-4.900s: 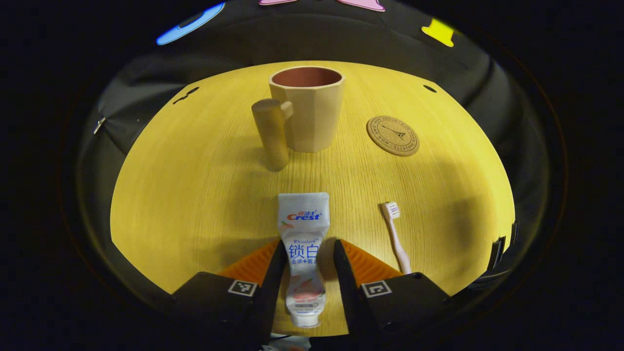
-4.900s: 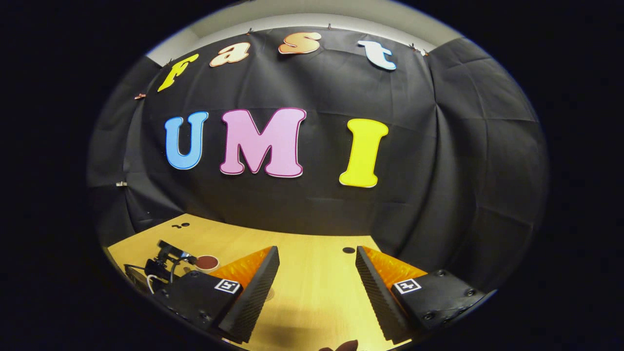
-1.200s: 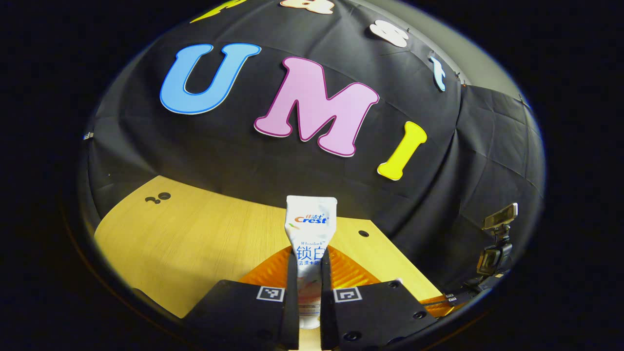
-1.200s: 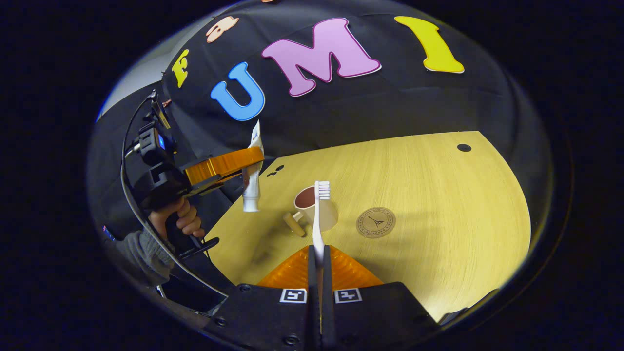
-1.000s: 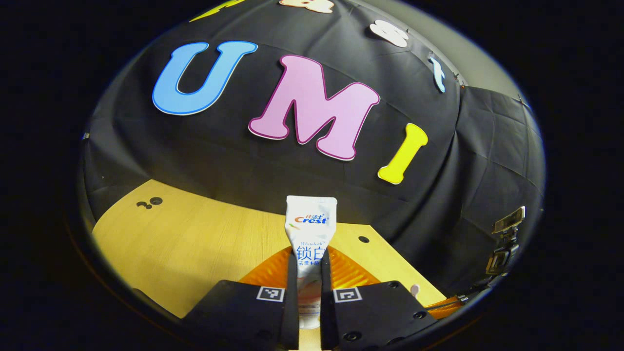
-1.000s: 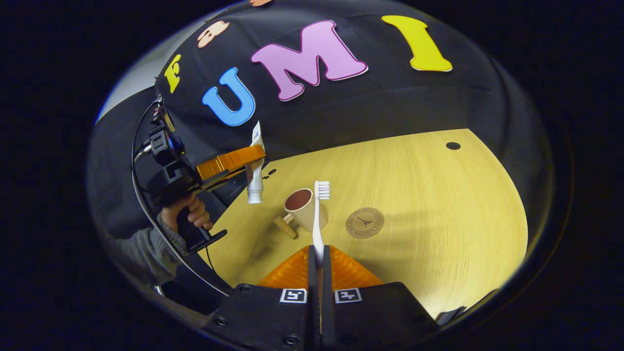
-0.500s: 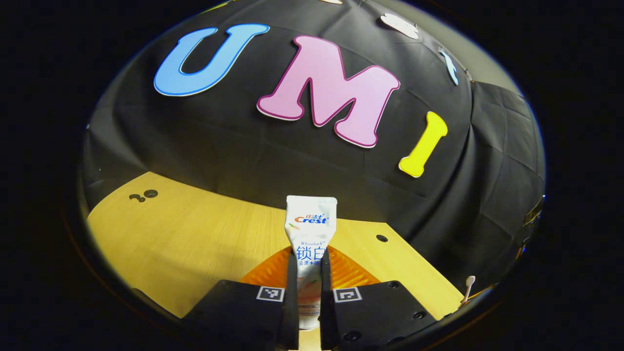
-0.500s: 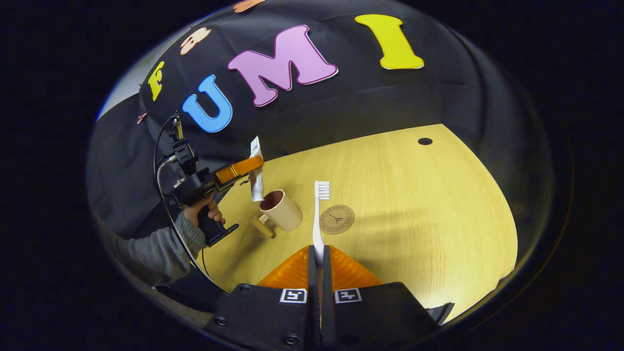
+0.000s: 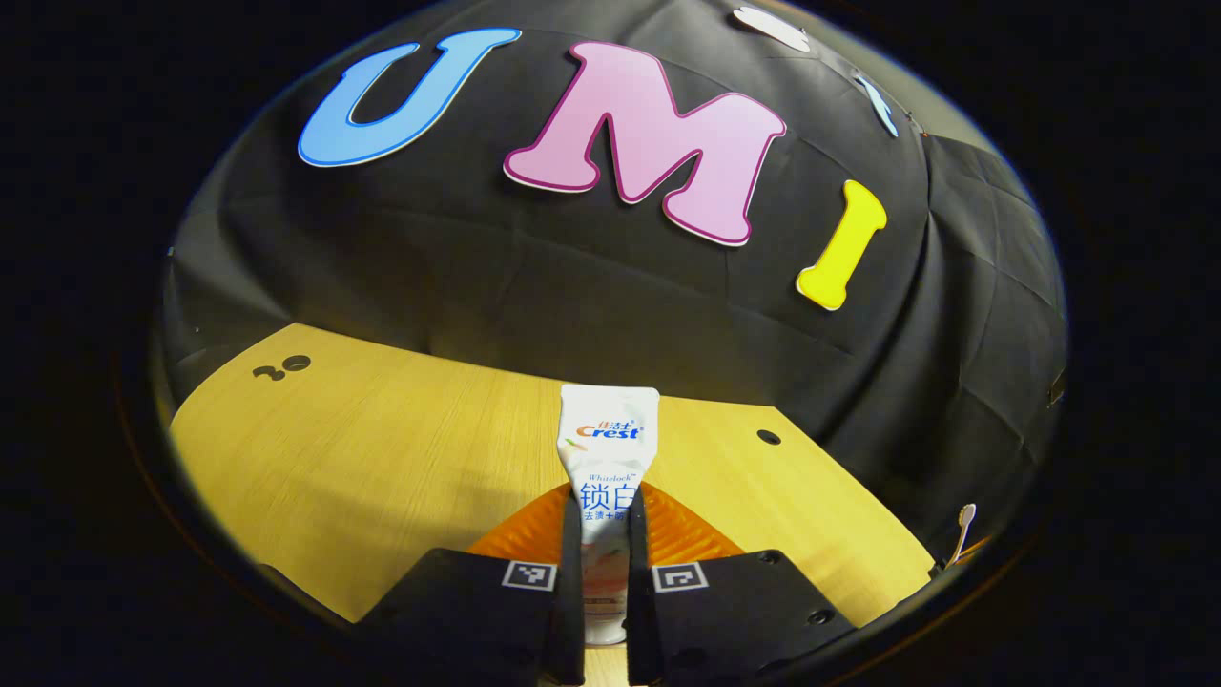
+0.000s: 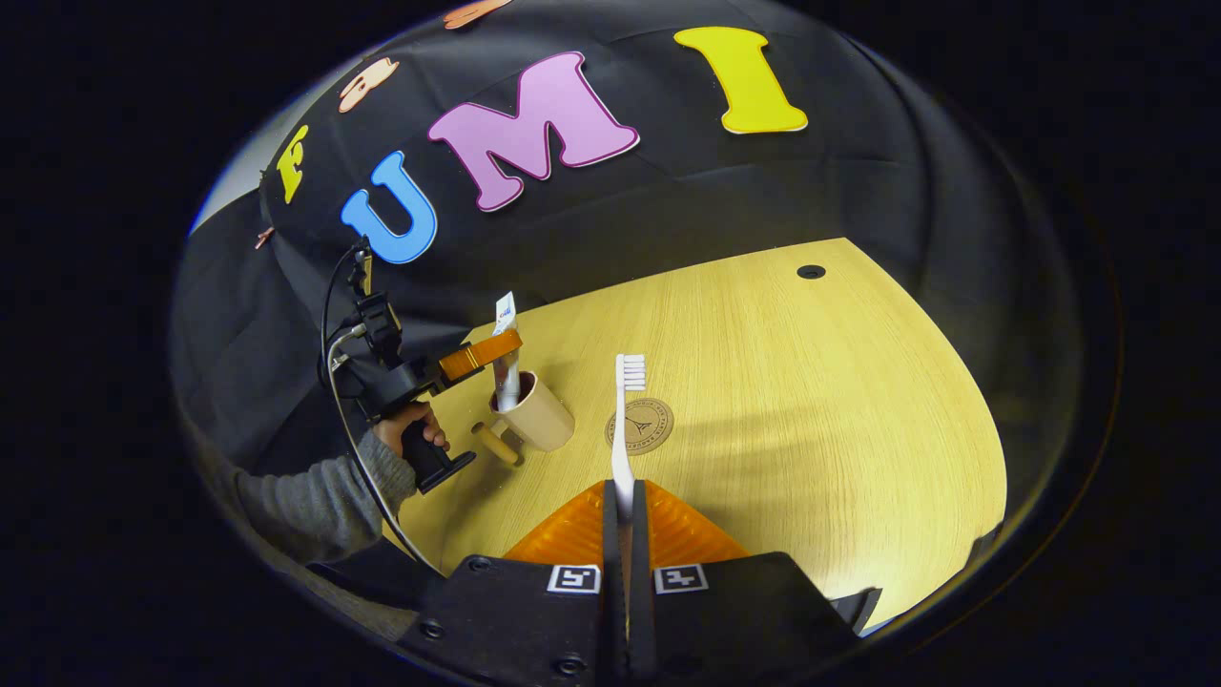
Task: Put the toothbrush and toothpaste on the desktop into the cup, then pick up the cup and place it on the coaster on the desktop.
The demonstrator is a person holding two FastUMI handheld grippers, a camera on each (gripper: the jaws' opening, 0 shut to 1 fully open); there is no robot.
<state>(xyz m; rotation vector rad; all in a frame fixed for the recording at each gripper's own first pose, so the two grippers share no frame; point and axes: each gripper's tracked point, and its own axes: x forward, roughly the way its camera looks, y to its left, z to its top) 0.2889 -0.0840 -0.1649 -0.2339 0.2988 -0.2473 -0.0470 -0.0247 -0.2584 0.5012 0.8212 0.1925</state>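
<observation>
In the left gripper view, the left gripper (image 9: 603,534) has its jaws pinched on the toothpaste tube (image 9: 608,448). The tube stands upright between the two fingers, its lower end down between them and its flat crimped end rising clear above the fingertips. Beyond it lies the wooden desktop (image 9: 382,448), and at the far right edge a toothbrush head (image 9: 965,516) shows, small.

In the right gripper view, the right gripper (image 10: 620,520) is pinched on the toothbrush (image 10: 623,429). Its handle is squeezed between the nearly closed fingers, and the bristled head stands well above the tips. Farther off on the desktop (image 10: 811,401), the round cork coaster (image 10: 645,424) lies just behind the brush, bare. To its left stands the beige cup (image 10: 534,413), its cylindrical handle (image 10: 497,443) pointing toward the camera. The left gripper (image 10: 482,355), held by a hand (image 10: 410,431) in a grey sleeve (image 10: 315,501), hangs over the cup. The toothpaste tube (image 10: 507,358) is held upright in it, its lower end reaching down to the cup's mouth. Whether it touches the cup inside cannot be told.
</observation>
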